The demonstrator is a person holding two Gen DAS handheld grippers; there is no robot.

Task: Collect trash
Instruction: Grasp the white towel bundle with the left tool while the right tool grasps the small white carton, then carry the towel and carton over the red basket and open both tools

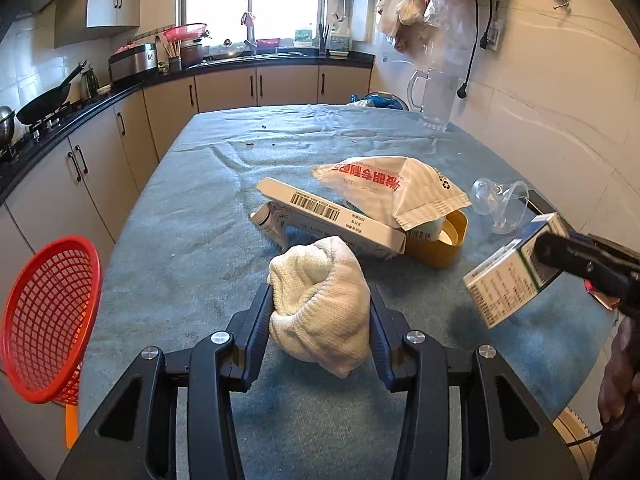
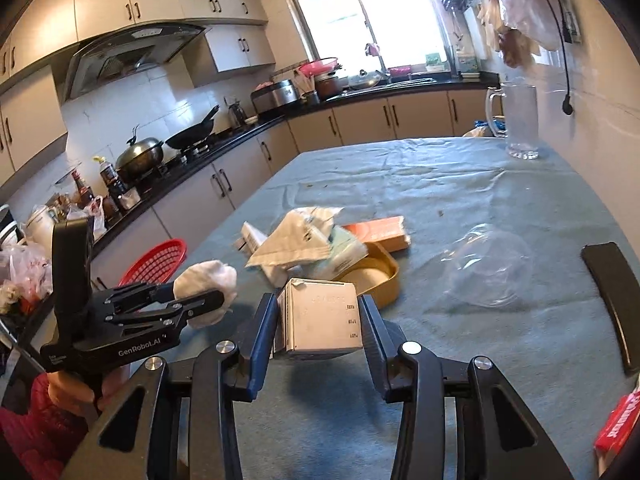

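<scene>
My left gripper (image 1: 320, 304) is shut on a crumpled white tissue wad (image 1: 320, 308), held above the blue table cloth (image 1: 192, 248). It also shows in the right wrist view (image 2: 204, 300) with the wad (image 2: 206, 280). My right gripper (image 2: 318, 312) is shut on a small white carton (image 2: 322, 316); in the left wrist view the carton (image 1: 508, 276) hangs at the right. A trash pile lies mid-table: a long barcoded box (image 1: 328, 220), a white packet (image 1: 392, 188), a yellow tray (image 1: 444, 244). A red mesh basket (image 1: 48, 316) stands off the table's left edge.
A clear plastic lid (image 2: 486, 272) and a black phone-like slab (image 2: 612, 296) lie right on the table. A glass pitcher (image 2: 518, 120) stands at the far right. A red packet (image 2: 616, 436) is at the near right. Kitchen counters run along the left and back.
</scene>
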